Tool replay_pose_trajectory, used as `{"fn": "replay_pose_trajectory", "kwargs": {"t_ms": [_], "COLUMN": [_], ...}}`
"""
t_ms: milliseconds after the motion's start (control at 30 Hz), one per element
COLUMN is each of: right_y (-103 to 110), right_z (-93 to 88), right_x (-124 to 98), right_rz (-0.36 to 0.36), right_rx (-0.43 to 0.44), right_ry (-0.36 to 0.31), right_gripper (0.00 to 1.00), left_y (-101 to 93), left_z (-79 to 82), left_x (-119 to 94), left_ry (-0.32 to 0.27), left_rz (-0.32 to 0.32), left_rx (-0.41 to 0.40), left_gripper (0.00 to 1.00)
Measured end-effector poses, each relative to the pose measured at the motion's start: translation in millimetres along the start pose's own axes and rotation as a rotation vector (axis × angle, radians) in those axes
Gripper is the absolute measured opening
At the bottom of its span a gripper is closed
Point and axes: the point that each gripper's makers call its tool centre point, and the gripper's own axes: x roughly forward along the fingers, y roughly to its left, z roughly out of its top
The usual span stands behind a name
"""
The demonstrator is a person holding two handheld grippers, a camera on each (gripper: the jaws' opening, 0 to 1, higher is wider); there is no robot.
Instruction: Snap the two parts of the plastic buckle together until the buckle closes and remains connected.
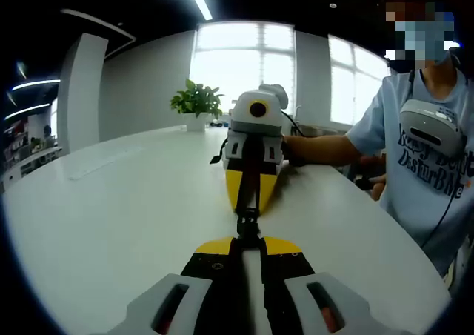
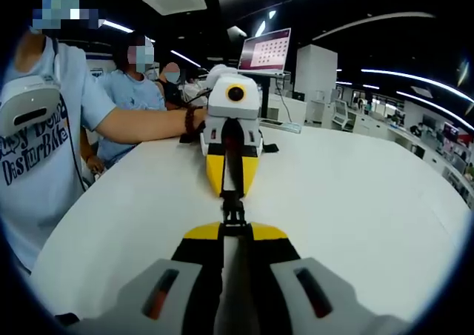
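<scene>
The fingers of the left gripper point(image 1: 248, 247) are closed on one end of the black plastic buckle point(image 1: 247, 227), and those of the right gripper point(image 2: 234, 231) are closed on the other end, the two facing nose to nose above the white counter point(image 1: 111, 216). Whether the buckle has already latched cannot be told. The halves are best kept in one straight line and pressed together squarely, without twist. Both grips should be held firm, and a light pull applied as a test.

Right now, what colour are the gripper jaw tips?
Yellow, over black. Best in the right gripper view: the left gripper faces the right gripper, the black buckle between them.
</scene>
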Motion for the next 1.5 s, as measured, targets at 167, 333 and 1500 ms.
{"fn": "replay_pose_trajectory", "kwargs": {"t_ms": [167, 333, 1500], "right_y": [0.5, 0.1, 4.3], "right_z": [0.2, 0.0, 1.8], "right_x": [0.6, 0.9, 5.5], "right_rz": [0.005, 0.007, 0.008], "right_rx": [-0.003, -0.010, -0.057], "right_ry": [-0.001, -0.003, 0.009], "right_gripper": [0.13, 0.13, 0.12], "left_y": [-1.1, -0.9, -3.8], "left_z": [0.1, 0.0, 0.6], "left_x": [1.1, 1.2, 3.2], "left_ry": [0.000, 0.001, 0.020], "left_rz": [0.000, 0.000, -0.001], "left_rx": [0.002, 0.004, 0.023], "left_gripper": [0.11, 0.11, 0.10]}}
